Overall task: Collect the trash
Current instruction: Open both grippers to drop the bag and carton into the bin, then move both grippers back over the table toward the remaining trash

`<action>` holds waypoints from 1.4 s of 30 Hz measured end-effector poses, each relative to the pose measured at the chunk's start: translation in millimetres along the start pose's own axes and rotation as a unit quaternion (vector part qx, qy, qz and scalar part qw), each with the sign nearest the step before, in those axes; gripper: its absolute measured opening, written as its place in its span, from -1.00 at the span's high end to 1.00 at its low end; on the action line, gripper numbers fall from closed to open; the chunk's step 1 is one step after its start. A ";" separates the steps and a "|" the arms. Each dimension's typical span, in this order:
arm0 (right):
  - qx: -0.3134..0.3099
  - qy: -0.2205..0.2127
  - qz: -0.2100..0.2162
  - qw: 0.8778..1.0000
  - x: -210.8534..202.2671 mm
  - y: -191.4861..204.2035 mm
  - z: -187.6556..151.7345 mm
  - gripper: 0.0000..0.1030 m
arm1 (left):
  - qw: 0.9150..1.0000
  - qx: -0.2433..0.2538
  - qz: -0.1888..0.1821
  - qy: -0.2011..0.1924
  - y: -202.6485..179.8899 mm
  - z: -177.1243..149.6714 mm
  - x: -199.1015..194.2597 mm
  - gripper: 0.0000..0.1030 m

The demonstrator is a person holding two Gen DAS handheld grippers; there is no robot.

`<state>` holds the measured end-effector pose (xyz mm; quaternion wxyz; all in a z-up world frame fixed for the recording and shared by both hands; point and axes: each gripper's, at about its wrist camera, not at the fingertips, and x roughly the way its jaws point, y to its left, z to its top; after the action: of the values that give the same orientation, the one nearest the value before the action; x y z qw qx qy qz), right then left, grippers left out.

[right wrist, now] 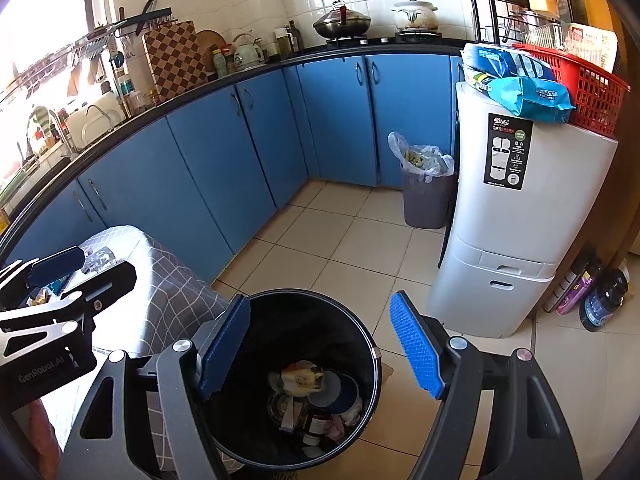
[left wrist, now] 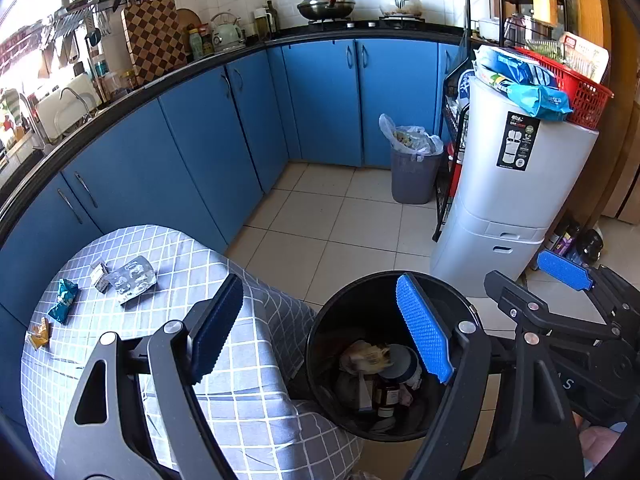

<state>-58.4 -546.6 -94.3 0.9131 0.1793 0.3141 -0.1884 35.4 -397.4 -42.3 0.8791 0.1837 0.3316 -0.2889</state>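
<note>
Two bins (right wrist: 426, 196) beyond black bin (right wrist: 256, 344)

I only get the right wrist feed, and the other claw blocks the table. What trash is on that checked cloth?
Observer: Four pieces lie on the checked cloth: a silver blister pack, a small white packet, a teal wrapper and an orange wrapper.
Operator: Is the left claw carrying anything?
Observer: No, the left claw is open and empty.
Operator: Which piece is nearest the bin?
Observer: The blister pack is nearest the black bin, and the white packet lies right beside it.
</note>
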 end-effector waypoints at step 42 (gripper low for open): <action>-0.186 0.024 0.118 0.975 75.4 320.2 3.9 -0.37 | 0.967 -0.202 0.155 -0.007 302.1 -89.1 -34.9 -0.53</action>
<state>145.0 -288.9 -72.8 0.9383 0.0464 0.3425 -0.0136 161.7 -106.8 -42.0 0.9342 0.0498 0.3447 -0.0776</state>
